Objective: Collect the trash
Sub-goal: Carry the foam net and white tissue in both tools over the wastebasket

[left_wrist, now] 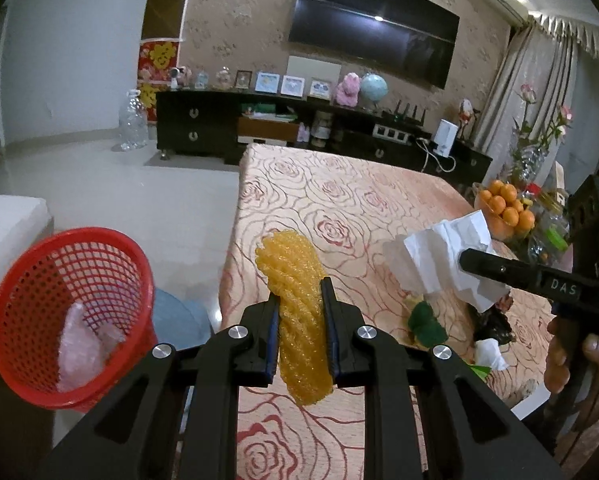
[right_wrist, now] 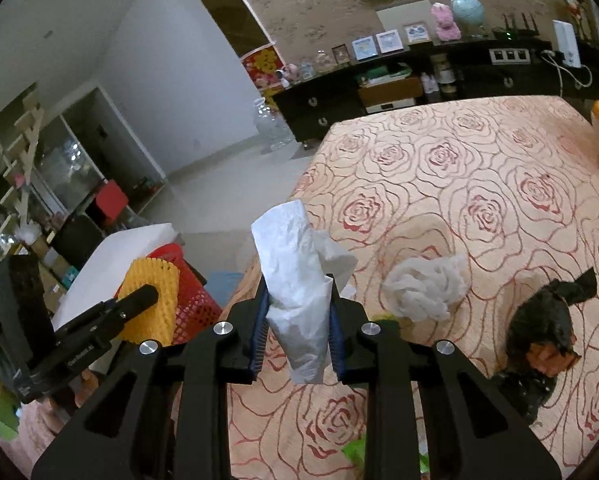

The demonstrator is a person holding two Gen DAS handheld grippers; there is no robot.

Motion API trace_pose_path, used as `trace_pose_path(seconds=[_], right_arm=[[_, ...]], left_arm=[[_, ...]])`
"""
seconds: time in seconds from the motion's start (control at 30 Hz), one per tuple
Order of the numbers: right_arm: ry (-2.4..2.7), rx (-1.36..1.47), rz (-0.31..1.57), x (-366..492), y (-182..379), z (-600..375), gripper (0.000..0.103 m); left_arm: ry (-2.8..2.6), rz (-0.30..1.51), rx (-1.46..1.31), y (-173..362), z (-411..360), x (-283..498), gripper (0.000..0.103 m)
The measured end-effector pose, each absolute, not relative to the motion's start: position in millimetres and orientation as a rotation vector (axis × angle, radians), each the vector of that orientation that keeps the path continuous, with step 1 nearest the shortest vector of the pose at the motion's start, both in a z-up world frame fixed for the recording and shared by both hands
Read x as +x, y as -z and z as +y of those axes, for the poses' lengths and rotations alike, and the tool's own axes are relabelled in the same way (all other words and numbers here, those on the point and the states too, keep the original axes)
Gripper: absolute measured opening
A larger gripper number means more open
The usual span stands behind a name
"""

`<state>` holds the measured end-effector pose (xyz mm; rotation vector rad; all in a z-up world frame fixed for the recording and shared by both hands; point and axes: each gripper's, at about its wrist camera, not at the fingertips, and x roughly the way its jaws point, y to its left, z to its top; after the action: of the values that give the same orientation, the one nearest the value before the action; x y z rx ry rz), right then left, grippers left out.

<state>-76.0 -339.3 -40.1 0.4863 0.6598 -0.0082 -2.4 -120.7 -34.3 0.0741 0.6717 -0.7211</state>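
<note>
My left gripper (left_wrist: 301, 295) is shut on a yellow foam net sleeve (left_wrist: 295, 312) and holds it above the table's left edge. A red mesh basket (left_wrist: 71, 320) stands on the floor to its left, with pale plastic trash inside. My right gripper (right_wrist: 298, 294) is shut on a crumpled white tissue (right_wrist: 299, 300), held above the table; it also shows in the left wrist view (left_wrist: 451, 256). On the rose-patterned tablecloth (right_wrist: 479, 184) lie a white tissue wad (right_wrist: 423, 288), a black plastic bag (right_wrist: 543, 336) and green scraps (left_wrist: 427, 322).
A bowl of oranges (left_wrist: 505, 208) and a flower vase (left_wrist: 531, 160) stand at the table's right. A blue stool (left_wrist: 179, 320) sits by the basket. A white block (left_wrist: 7, 224) is left of the basket. A dark TV cabinet (left_wrist: 299, 128) runs along the far wall.
</note>
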Motion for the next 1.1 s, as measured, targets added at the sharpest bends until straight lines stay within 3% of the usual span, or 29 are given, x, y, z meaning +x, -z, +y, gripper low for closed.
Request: trace_pose_path(seconds=[0.43, 0.7, 1.1], right_arm=[[-0.142, 0.349, 0.664, -10, 7, -275, 0.025], [-0.318, 0.255, 0.704, 51, 7, -201, 0.025], [-0.455, 0.227, 0.817, 97, 45, -131, 0.025]], left_arm=[[0.528, 0.572, 0.086, -12, -51, 44, 0.018], [0.373, 0.628, -0.008, 5, 9, 76, 0.018], [0.328, 0.756, 0.006, 35, 24, 97, 0.018]])
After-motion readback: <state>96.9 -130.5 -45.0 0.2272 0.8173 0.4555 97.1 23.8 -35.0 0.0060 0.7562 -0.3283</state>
